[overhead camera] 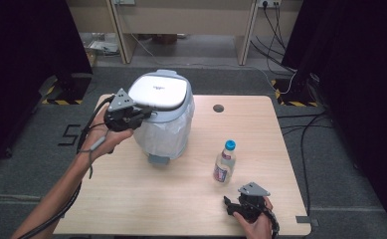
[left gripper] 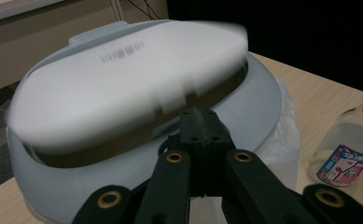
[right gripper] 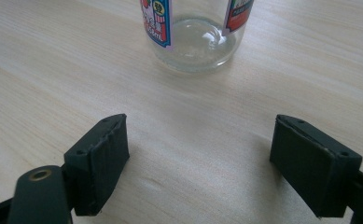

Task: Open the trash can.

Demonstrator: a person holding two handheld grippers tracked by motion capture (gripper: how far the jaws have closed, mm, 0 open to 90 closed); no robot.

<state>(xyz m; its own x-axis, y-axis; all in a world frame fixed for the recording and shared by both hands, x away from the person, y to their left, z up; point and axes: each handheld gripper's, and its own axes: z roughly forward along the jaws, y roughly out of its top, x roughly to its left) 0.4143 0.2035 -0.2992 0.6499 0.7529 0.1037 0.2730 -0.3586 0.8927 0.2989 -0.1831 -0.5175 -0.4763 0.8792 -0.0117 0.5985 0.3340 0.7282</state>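
A small bin (overhead camera: pixel 163 134) with a grey rim (left gripper: pixel 258 112), a white lid (overhead camera: pixel 158 91) and a clear liner stands at the back left of the wooden table (overhead camera: pixel 131 199). My left gripper (overhead camera: pixel 144 113) is shut with nothing between its jaws. Its tip (left gripper: pixel 201 126) is at the rim just under the lid's front tab. The lid (left gripper: pixel 123 79) is blurred and stands slightly raised, with a dark gap below it. A clear bottle (overhead camera: pixel 225 163) with a blue cap stands right of the bin. My right gripper (overhead camera: pixel 233 203) rests open near the front edge, jaws (right gripper: pixel 200 158) wide and pointing at the bottle's base (right gripper: pixel 195 42).
The bin's grey foot pedal (overhead camera: pixel 158 159) juts toward me. A round cable hole (overhead camera: pixel 218 108) sits in the table at the back. Bare wood lies between the bin and the front edge. The bottle (left gripper: pixel 352 149) stands close to the bin's right side.
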